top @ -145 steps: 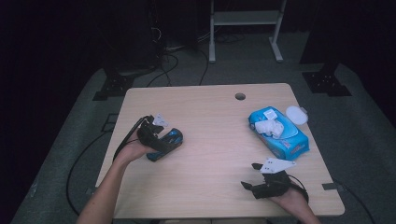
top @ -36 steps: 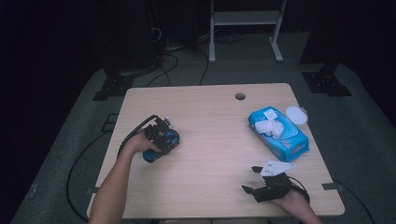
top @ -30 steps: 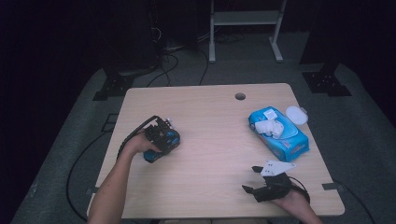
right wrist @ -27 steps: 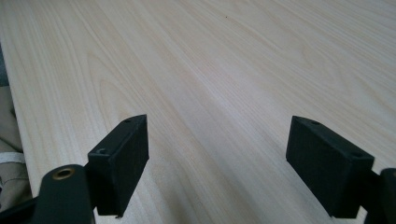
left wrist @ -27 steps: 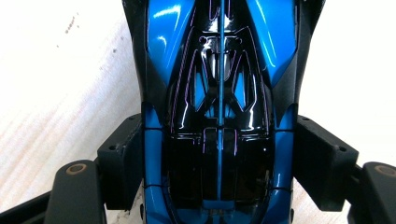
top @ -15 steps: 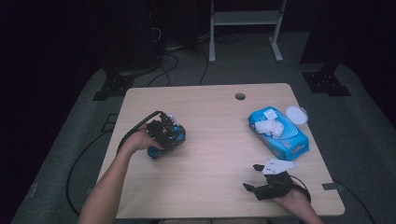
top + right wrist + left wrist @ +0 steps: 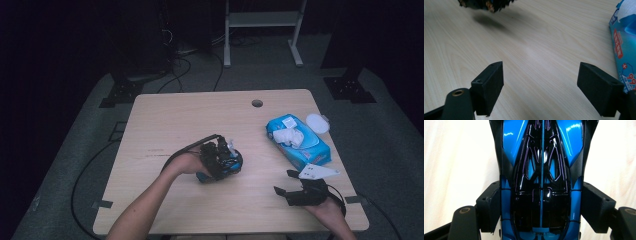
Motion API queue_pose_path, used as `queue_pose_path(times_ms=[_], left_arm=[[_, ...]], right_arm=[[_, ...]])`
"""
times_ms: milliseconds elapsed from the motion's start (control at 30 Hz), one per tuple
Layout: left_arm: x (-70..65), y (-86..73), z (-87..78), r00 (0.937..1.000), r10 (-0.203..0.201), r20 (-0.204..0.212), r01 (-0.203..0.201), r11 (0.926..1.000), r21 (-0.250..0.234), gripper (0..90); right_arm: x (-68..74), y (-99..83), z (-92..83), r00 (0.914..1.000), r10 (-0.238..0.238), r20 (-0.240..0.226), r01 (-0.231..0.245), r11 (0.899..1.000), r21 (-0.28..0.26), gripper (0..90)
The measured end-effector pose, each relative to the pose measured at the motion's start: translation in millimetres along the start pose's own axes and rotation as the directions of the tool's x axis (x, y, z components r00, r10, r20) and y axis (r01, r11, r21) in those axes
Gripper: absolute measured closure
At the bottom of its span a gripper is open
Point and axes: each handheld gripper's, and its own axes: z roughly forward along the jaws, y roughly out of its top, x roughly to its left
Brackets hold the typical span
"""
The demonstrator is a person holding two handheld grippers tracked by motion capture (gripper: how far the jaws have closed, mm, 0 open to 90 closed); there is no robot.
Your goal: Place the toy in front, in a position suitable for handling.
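From the high view, the left gripper [image 7: 226,159] sat over the middle of the wooden table [image 7: 165,120], and a blue and black toy car [image 7: 220,167] was caught in its jaws. The car was small and dark there, so it only looked lifted a little off the wood. The right gripper [image 7: 285,185] lay low near the front edge, off to the side of the car and well apart from it. A blue pack of wipes [image 7: 299,141] lay just past the right gripper, with a round white lid [image 7: 317,123] beside the pack.

In the left gripper view, the toy car [image 7: 541,180] ran straight up between the two black jaws, and both pads pressed on its sides.

In the right gripper view, the jaws stood wide apart with bare table [image 7: 536,52] between them. The pack of wipes [image 7: 624,50] lay close beside one jaw
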Motion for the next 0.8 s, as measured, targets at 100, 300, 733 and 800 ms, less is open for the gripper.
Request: queue_pose_path(times_ms=[100, 300, 733, 800], left_arm=[[-6.4, 7.1, 11.9, 0.9996, 0.011, 0.024, -0.011, 0.9999, 0.001, 26.1], [-17.5, 9.9, 28.9, 0.9975, 0.032, 0.064, -0.033, 0.9994, 0.009, 26.1], [-19.1, 10.4, 38.7, 0.9949, 0.032, 0.096, -0.031, 0.9994, -0.012, 27.7], [-19.0, 10.4, 38.9, 0.9948, 0.033, 0.096, -0.031, 0.9994, -0.013, 27.7]], right_arm=[[-0.3, -0.7, 1.1, 1.0000, -0.001, 0.000, 0.001, 1.000, 0.007, 20.5], [2.8, -0.7, 3.0, 0.9997, -0.022, -0.003, 0.022, 1.000, 0.012, 20.6], [3.0, -1.2, 6.1, 0.9999, -0.017, -0.004, 0.017, 1.000, 0.021, 20.6], [3.5, -1.0, 6.7, 0.9998, -0.020, -0.006, 0.020, 1.000, 0.023, 20.6]])
